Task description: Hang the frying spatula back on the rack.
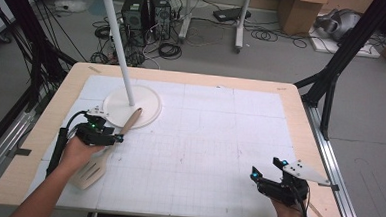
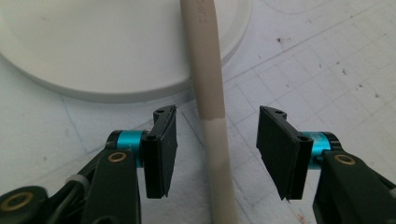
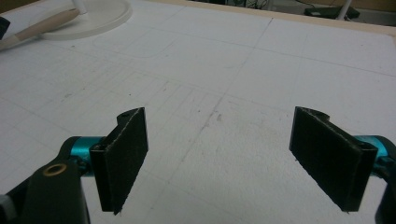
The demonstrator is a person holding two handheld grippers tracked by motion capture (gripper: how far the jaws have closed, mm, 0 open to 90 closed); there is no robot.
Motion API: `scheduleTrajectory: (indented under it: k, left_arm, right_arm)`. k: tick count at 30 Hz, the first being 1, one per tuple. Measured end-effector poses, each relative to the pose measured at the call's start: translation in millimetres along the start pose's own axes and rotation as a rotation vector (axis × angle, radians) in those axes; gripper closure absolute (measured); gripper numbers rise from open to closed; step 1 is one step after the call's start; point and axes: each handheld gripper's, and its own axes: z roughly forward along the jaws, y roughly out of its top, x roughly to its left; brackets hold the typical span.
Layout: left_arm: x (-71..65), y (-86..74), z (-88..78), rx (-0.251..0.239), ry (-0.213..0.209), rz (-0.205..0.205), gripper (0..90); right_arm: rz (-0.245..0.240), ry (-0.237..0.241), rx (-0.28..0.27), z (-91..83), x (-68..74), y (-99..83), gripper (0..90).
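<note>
From the high view, a wooden table (image 1: pixel 39 145) carried a white gridded mat (image 1: pixel 204 149). On the mat's far left sat a white round base (image 1: pixel 149 98) with a white pole (image 1: pixel 119 39) rising from it to a ring of hooks at the top. A slotted spatula (image 1: pixel 109 151) lay on the mat, its blade toward the near edge and its handle running up and away so that the tip rested on the rim of the base. The left gripper (image 1: pixel 114 136), held in the left hand (image 1: pixel 78 152), sat at the handle, roughly at its middle. The right gripper (image 1: pixel 267 168) hovered low over the mat's near right corner, well apart from the spatula, its jaws spread and a grey plate on top.

In the left gripper view, the left gripper (image 2: pixel 217 154) had its jaws apart with the spatula (image 2: pixel 210 93) handle running up between them. There was a clear gap on each side of the handle, so neither pad touched it. The handle crossed onto the base (image 2: pixel 93 46) farther up.

In the right gripper view, the right gripper (image 3: pixel 233 158) had its jaws wide apart over bare mat (image 3: pixel 243 70). Far off at the upper left lay the spatula (image 3: pixel 42 25) handle, resting against the base (image 3: pixel 102 16).
</note>
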Motion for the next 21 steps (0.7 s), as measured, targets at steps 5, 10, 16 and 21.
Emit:
scheduleTrajectory:
  k: [5, 10, 16, 21]
  left_arm:
    - [-0.7, -0.4, 10.9, 0.014, 0.008, 0.005, 51.0]
    - [-0.7, -2.4, 19.2, 0.046, 0.025, 0.021, 60.7]
    - [-1.5, -2.9, 19.3, 0.039, 0.029, 0.032, 71.8]
    - [-1.0, -3.0, 19.5, 0.036, 0.032, -0.008, 74.8]
  right_arm:
    - [0.004, -0.001, -0.001, -0.4, -0.4, -0.2, 18.3]
    - [0.006, -0.003, 0.003, 0.1, -1.0, -0.6, 18.3]
    - [0.006, -0.004, 0.002, -0.1, -1.0, -0.6, 18.3]
    - [0.001, -0.003, 0.002, -0.2, -0.7, -0.3, 18.3]
